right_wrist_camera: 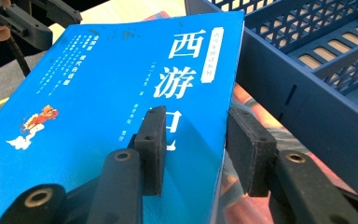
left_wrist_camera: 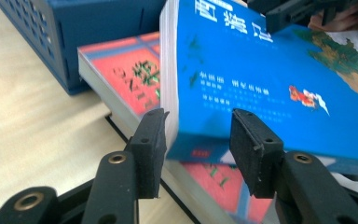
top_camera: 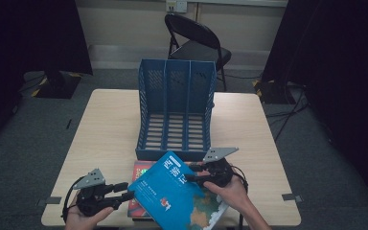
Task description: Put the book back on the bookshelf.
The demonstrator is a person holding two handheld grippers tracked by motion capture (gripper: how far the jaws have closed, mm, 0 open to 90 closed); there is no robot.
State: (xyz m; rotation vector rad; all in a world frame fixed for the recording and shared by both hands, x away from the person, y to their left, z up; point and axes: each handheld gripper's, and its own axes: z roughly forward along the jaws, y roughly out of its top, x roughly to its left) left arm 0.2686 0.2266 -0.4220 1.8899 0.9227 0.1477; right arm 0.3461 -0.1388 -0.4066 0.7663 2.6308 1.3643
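**Q:** Why, in the high view, does the blue book [top_camera: 177, 194] sit at a slant and not flat on the table [top_camera: 110, 124]?

**A:** Evidently because the right gripper [top_camera: 194, 175] pinches it near the spine edge. In the right gripper view one pad lies on the cover beside the white title characters, and the other sits just past that edge, apparently under the book. That side is raised, while the far side slopes down toward the person. The blue book lies over a red book [top_camera: 141, 167], just in front of the blue file rack [top_camera: 175, 86].

**Q:** And the left gripper [top_camera: 124, 190]: what is its part?

**A:** Its jaws stand spread about the book's near corner. In the left gripper view one pad meets the page block and the other stands in front of the cover. No firm squeeze can be read there. Probably it steadies the loose side, so the book does not swing about the single grip.

**Q:** Why is the rack placed so?

**A:** Its three compartments open upward and toward the person, and all three are vacant. A book tipped upright could, by this reading, slide straight in spine-first. The red book underneath is untouched and would wait its turn.
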